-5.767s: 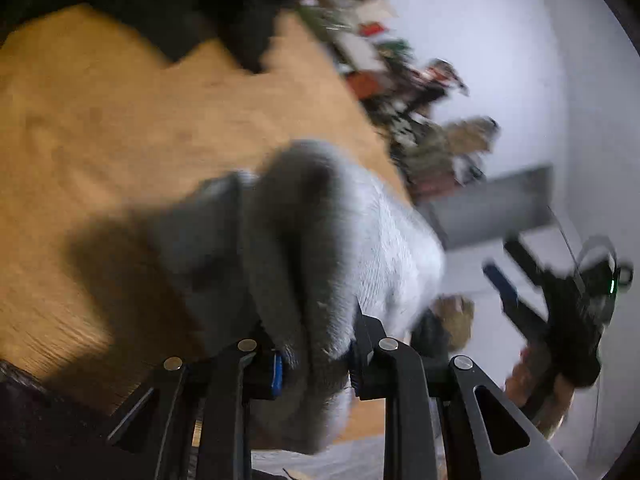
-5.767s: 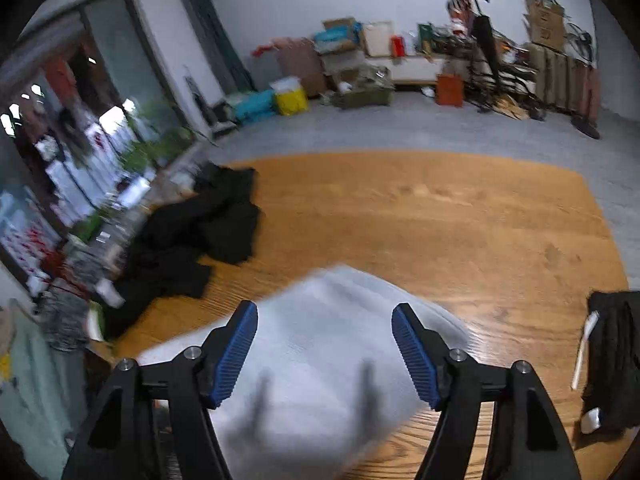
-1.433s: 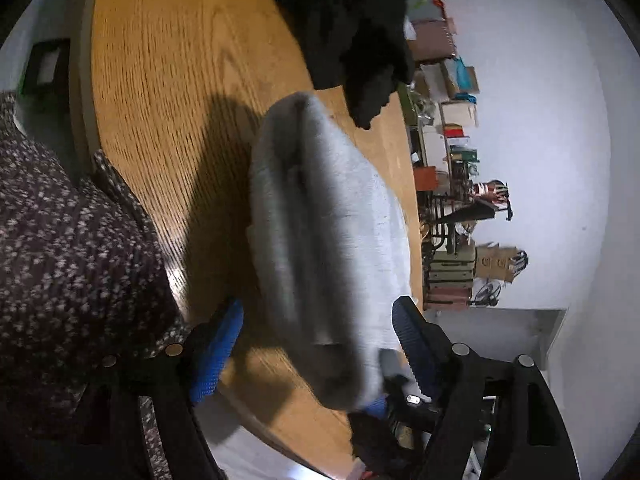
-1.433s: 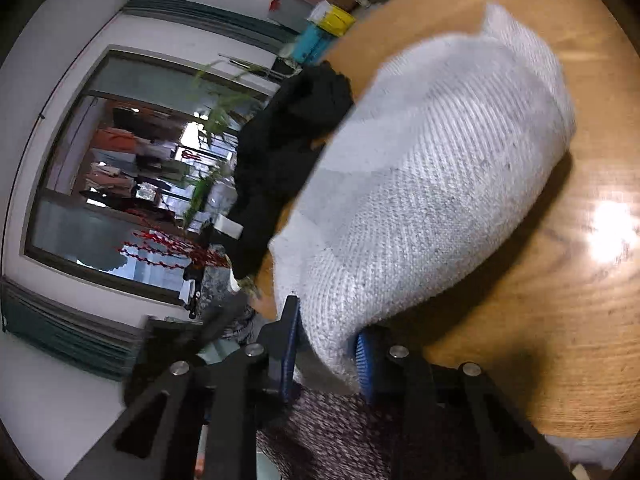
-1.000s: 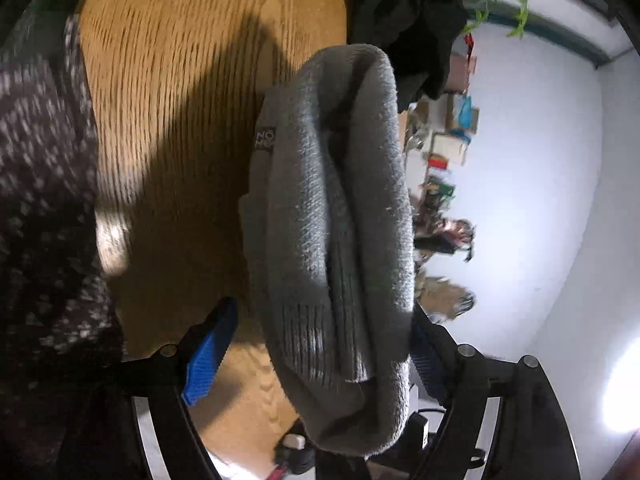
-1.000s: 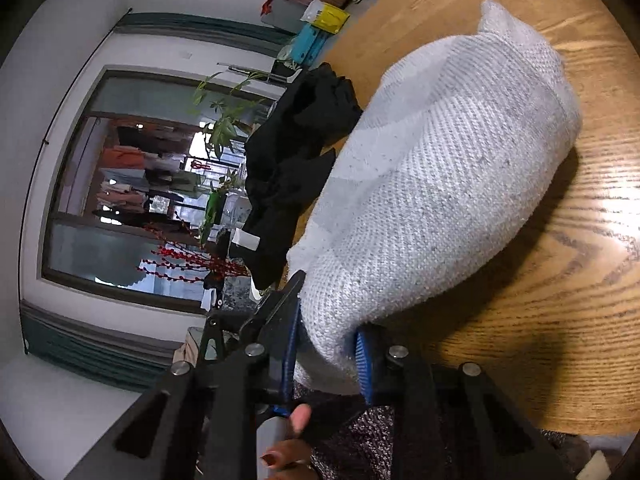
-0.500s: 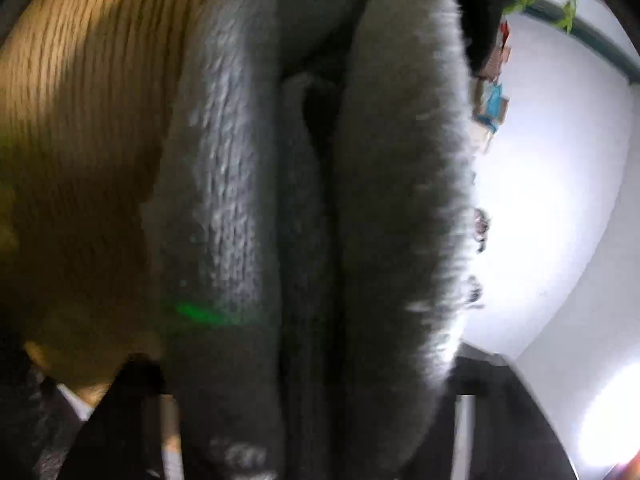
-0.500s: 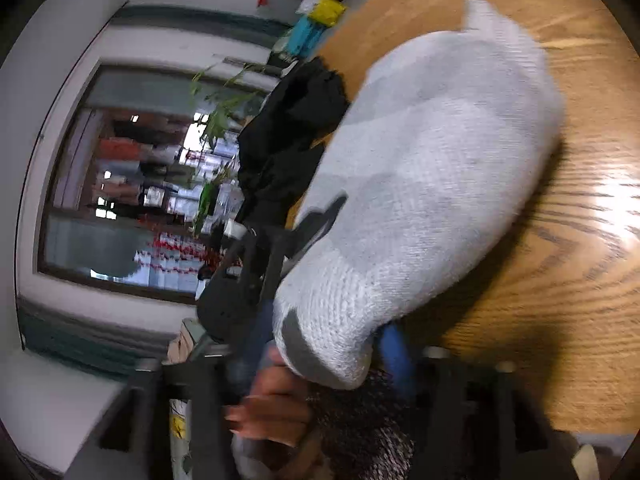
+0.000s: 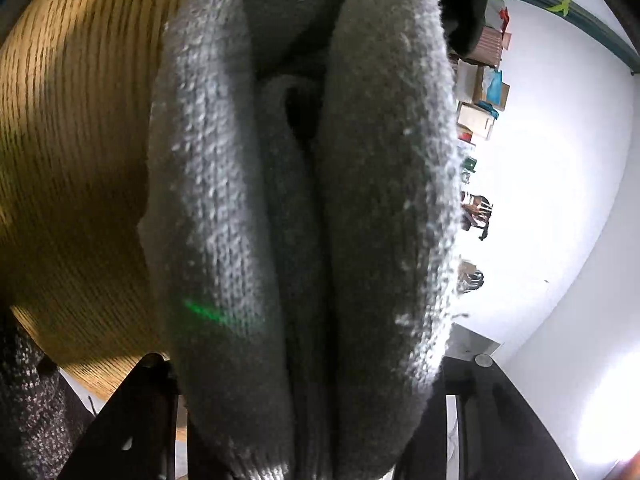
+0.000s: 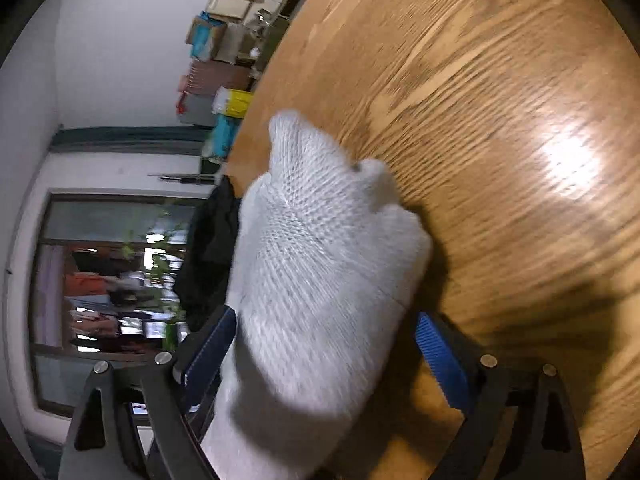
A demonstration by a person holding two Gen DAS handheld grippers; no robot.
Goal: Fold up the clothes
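A cluttered room with boxes along a white wall surrounds the round wooden table (image 10: 500,80). The grey knitted garment (image 10: 320,272) is bundled in thick stacked layers at the table's near edge, so it already looks folded several times over. The right gripper (image 10: 324,356) stands wide open around it, blue pads apart, gripping nothing. The left gripper (image 9: 308,420) has the bundle filling its jaws; whether it pinches, I can't tell. Dark clothes (image 10: 208,248) lie heaped beyond, seemingly unfolded.
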